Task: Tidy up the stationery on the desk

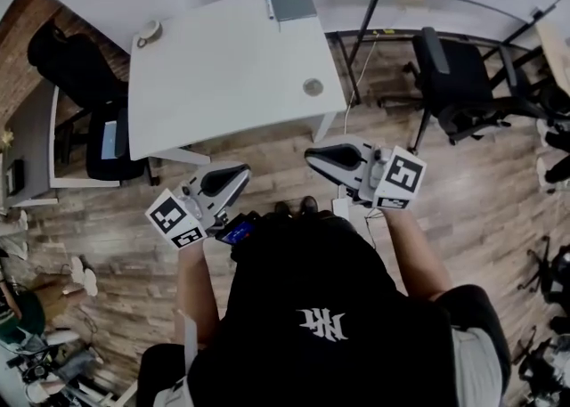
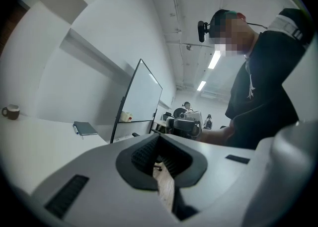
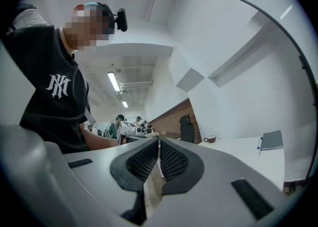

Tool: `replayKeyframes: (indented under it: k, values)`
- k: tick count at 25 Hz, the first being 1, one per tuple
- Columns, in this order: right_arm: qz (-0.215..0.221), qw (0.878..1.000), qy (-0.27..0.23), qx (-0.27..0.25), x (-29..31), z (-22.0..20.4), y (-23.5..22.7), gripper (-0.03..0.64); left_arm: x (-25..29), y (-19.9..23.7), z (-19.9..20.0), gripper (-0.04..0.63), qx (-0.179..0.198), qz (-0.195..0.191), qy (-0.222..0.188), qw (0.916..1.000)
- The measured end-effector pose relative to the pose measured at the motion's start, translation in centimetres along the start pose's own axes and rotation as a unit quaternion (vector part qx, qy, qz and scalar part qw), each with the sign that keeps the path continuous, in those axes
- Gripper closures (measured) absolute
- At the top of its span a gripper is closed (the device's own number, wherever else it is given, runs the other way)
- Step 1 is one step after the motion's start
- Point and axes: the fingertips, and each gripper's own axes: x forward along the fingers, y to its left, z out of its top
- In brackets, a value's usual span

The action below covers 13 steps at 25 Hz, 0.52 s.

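A grey notebook (image 1: 292, 0) lies at the far edge of the white desk (image 1: 223, 76), with a pen (image 1: 268, 6) along its left side. The notebook (image 2: 85, 128) and pen (image 2: 75, 129) also show in the left gripper view, and the notebook (image 3: 272, 140) and pen (image 3: 259, 143) in the right gripper view. My left gripper (image 1: 242, 170) and right gripper (image 1: 309, 156) hover over the floor in front of the desk, tips turned toward each other. Both are shut, with nothing between the left gripper's (image 2: 158, 139) or right gripper's (image 3: 159, 138) jaws.
A cup (image 1: 149, 33) stands at the desk's far left corner, and a small round grey object (image 1: 313, 86) sits near its front right. A black office chair (image 1: 459, 80) is to the right. Another chair (image 1: 76, 67) and a side desk are on the left. A whiteboard (image 2: 141, 99) stands behind the desk.
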Motion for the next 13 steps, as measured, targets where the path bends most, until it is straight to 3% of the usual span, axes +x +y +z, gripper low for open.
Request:
replayKeyframes:
  k: [13]
  values:
    - [0.011, 1.000, 0.007, -0.003, 0.2, 0.0, 0.1, 0.575, -1.0, 0.7, -0.9, 0.593, -0.028, 0.027, -0.010, 0.9992]
